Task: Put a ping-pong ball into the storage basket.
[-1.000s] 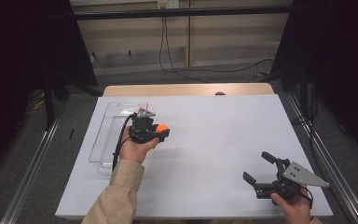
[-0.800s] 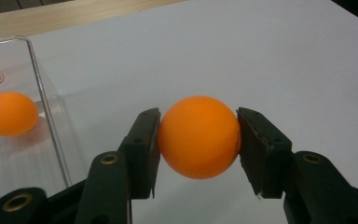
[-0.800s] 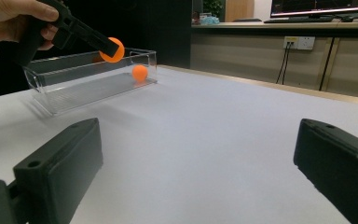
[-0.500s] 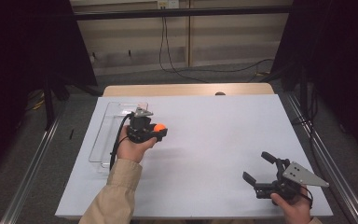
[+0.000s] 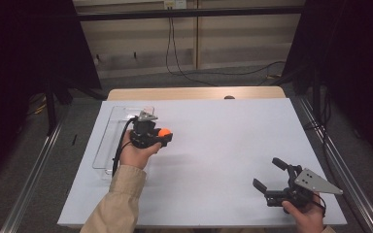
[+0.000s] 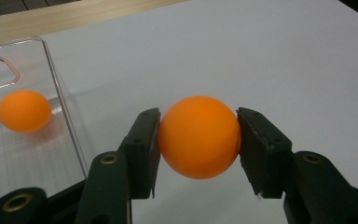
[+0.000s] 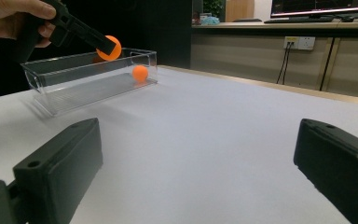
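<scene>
My left gripper (image 6: pixel 198 140) is shut on an orange ball (image 6: pixel 198 136), held above the white table just right of a clear plastic tray (image 5: pixel 108 145). In the high view that ball (image 5: pixel 163 132) shows at the left gripper (image 5: pixel 161 137). A second orange ball (image 6: pixel 24 110) lies inside the tray (image 6: pixel 70 126). In the right gripper view the held ball (image 7: pixel 109 48) hangs over the tray (image 7: pixel 65 77), with the other ball (image 7: pixel 140 73) inside it. My right gripper (image 5: pixel 268 175) rests open near the table's front right corner, nothing between its fingers (image 7: pixel 58 172).
The white table (image 5: pixel 223 145) has a wooden strip along its far edge (image 5: pixel 194 93). Metal rails run down both sides of the table. Cables hang on the back wall.
</scene>
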{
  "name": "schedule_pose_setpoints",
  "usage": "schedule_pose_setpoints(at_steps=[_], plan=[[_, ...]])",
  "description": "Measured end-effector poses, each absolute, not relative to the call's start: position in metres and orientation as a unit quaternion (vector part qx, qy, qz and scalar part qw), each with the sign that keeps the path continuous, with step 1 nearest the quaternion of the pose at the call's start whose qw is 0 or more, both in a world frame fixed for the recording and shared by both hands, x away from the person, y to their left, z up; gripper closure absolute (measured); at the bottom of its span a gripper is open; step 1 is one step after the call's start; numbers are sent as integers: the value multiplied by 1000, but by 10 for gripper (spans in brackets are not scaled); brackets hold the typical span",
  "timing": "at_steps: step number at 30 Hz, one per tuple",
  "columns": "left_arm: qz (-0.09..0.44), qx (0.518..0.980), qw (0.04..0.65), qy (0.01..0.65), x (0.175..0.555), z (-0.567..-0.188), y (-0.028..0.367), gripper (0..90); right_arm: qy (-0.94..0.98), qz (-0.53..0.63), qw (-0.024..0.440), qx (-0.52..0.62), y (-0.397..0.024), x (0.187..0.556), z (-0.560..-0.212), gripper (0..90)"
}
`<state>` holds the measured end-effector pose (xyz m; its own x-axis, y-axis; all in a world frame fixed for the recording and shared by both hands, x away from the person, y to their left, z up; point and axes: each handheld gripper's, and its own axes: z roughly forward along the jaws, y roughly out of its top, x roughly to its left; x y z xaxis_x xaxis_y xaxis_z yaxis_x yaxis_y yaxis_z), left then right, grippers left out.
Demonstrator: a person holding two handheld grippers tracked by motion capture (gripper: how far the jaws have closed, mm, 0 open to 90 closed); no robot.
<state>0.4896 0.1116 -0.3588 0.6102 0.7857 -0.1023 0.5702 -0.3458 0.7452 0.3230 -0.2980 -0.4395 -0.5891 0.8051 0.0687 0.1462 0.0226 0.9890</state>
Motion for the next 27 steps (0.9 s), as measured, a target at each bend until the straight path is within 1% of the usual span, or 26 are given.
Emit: schedule_pose_setpoints(at_steps=[5, 7, 8, 14, 26, 27], plan=[[138, 805, 393, 422, 490, -358, 113, 511, 660, 598, 275, 362, -298, 323, -439, 6], [140, 797, 399, 432, 489, -359, 112, 511, 660, 598, 274, 362, -298, 323, -439, 6], [140, 803, 393, 426, 489, -358, 114, 511, 660, 598, 275, 362, -298, 323, -440, 6], [137, 806, 390, 423, 490, -357, 117, 511, 660, 599, 273, 363, -298, 323, -440, 6], [144, 800, 394, 430, 490, -353, 123, 511, 658, 600, 274, 363, -298, 323, -440, 6], [141, 805, 390, 425, 490, -352, 124, 511, 659, 599, 273, 363, -298, 323, -439, 6]])
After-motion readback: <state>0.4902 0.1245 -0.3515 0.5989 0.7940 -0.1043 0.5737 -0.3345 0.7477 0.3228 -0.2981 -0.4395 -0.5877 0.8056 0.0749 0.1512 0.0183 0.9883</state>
